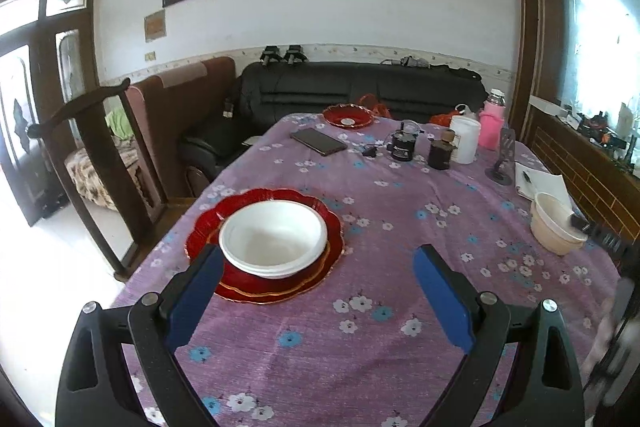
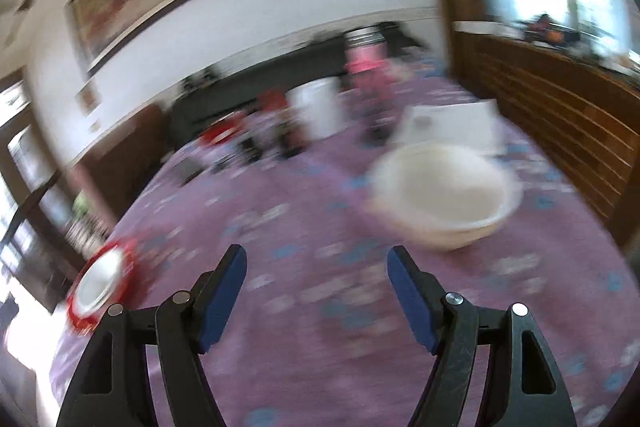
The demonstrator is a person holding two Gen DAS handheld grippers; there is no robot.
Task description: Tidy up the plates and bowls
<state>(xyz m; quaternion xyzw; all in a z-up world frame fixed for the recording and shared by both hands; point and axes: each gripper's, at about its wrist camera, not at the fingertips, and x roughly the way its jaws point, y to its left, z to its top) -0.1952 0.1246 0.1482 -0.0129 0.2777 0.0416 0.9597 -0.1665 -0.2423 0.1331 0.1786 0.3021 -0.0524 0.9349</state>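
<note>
White bowls [image 1: 273, 239] sit stacked on red plates [image 1: 256, 283]; left tongs [image 1: 320, 267] and right tongs [image 2: 316, 267] gape empty.

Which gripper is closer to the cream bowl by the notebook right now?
Right. The right gripper is open, with the cream bowl just ahead, slightly to its right. The left gripper sits by the red plates, the bowl far right.
</note>
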